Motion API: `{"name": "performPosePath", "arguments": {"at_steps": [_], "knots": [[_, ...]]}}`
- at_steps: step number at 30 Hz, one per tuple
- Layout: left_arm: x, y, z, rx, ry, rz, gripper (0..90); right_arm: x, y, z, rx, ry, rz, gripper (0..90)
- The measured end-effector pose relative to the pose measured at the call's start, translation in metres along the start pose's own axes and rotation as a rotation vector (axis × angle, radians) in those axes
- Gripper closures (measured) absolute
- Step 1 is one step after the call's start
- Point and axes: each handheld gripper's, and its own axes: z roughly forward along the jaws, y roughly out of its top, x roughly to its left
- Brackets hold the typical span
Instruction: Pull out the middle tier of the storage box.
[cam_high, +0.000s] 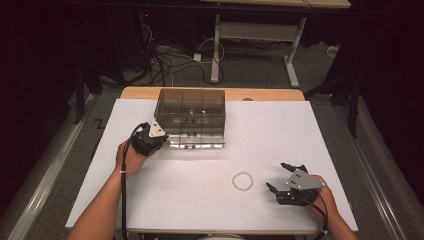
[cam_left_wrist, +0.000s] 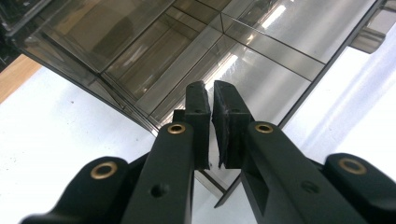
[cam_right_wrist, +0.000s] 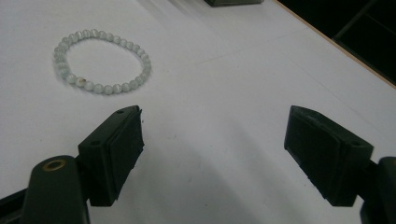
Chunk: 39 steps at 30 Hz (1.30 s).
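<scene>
White table cover (cam_high: 200, 200) with, at its far side, a smoke-tinted transparent drawer cabinet (cam_high: 190, 117) divided into compartments; its drawers appear closed, though the tinted fronts make this hard to confirm. The left gripper (cam_high: 159, 142) is at the cabinet's lower left front corner, its jaws drawn together with a narrow slit between the pads (cam_left_wrist: 198, 121) and nothing visibly clamped between them; seen from the left gripper view, the tips lie against or just short of the cabinet wall (cam_left_wrist: 243, 60), and contact cannot be settled. The right gripper (cam_high: 280, 180) rests near the table's near right, jaws spread wide and empty, aimed toward the bracelet (cam_high: 242, 181). The bracelet lies flat on the cover just beside that gripper, well apart from the cabinet: a closed ring of small, pale, milky round beads (cam_right_wrist: 100, 60), one bead showing a darker spot. Judged stage: early. The bracelet is not yet grasped and no drawer is open to receive it; pick-up, drawer opening and stowing all remain.
</scene>
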Motion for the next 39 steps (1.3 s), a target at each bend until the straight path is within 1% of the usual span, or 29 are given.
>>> {"name": "performPosePath", "arguments": {"at_steps": [1,6,7,11,13,17,18,20,21,22,23,24,25,26,27,28,29,31,33,35,39], "knots": [[0.0,0.0,-0.001,-0.005,-0.002,-0.006,83.0,0.0,0.0,0.0,0.0,0.0,-0.001,20.4],[-0.001,-0.003,-0.006,-0.021,0.002,-0.008,83.0,0.0,0.0,0.0,0.001,0.0,0.0,20.4],[-0.002,-0.004,-0.009,-0.032,-0.013,-0.017,83.0,0.0,0.0,0.0,0.003,0.001,0.001,20.4],[-0.002,-0.004,-0.007,-0.02,-0.001,-0.009,82.9,0.0,0.0,0.001,0.006,0.002,-0.006,20.4],[-0.001,-0.004,-0.003,-0.017,-0.01,-0.008,82.9,0.001,0.0,0.001,0.008,0.001,-0.007,20.4],[-0.004,-0.001,0.003,0.001,0.006,0.02,83.0,0.001,0.0,0.001,0.006,0.001,-0.006,20.4],[-0.005,-0.001,0.004,-0.007,0.011,0.011,82.9,0.0,0.0,0.001,0.006,0.001,-0.006,20.4],[-0.002,-0.002,0.004,-0.006,0.014,0.02,83.0,0.0,0.0,0.001,0.006,0.004,-0.006,20.4],[-0.003,-0.002,0.004,-0.02,0.015,0.003,83.1,0.0,0.0,0.001,0.007,0.003,-0.006,20.4],[-0.001,-0.002,0.003,-0.011,0.019,0.019,83.1,0.0,0.0,0.001,0.007,0.003,-0.006,20.4],[-0.002,-0.002,0.004,-0.015,0.024,0.009,83.1,0.001,0.0,0.001,0.007,0.003,-0.007,20.4],[-0.002,-0.002,0.004,-0.002,0.037,0.026,83.1,0.001,0.0,0.001,0.008,0.003,-0.007,20.4],[-0.002,-0.002,0.004,-0.003,0.034,0.015,83.1,0.0,0.0,0.001,0.008,0.003,-0.007,20.4],[-0.003,-0.002,0.004,-0.01,0.02,-0.006,83.0,0.0,0.0,0.001,0.008,0.003,-0.007,20.4],[-0.005,-0.001,0.003,-0.009,0.021,0.005,83.0,0.0,0.0,0.001,0.008,0.003,-0.007,20.4],[-0.006,-0.001,0.002,0.001,0.035,0.029,83.0,0.0,0.0,0.001,0.007,0.004,-0.006,20.4],[-0.006,0.0,0.001,-0.002,0.038,0.032,83.0,0.0,0.0,0.001,0.008,0.004,-0.006,20.4],[-0.006,0.0,-0.001,-0.018,0.034,0.022,83.0,0.0,0.001,0.001,0.012,0.004,-0.007,20.4],[-0.006,0.0,-0.002,-0.021,0.04,0.023,83.0,0.001,0.001,0.002,0.014,0.003,-0.005,20.4],[-0.005,0.0,-0.003,-0.039,0.024,0.014,83.0,0.001,0.001,0.001,0.012,0.003,-0.008,20.4],[-0.008,0.003,-0.008,-0.067,0.022,0.017,82.9,0.0,0.001,0.001,0.011,0.002,-0.007,20.4]]}}
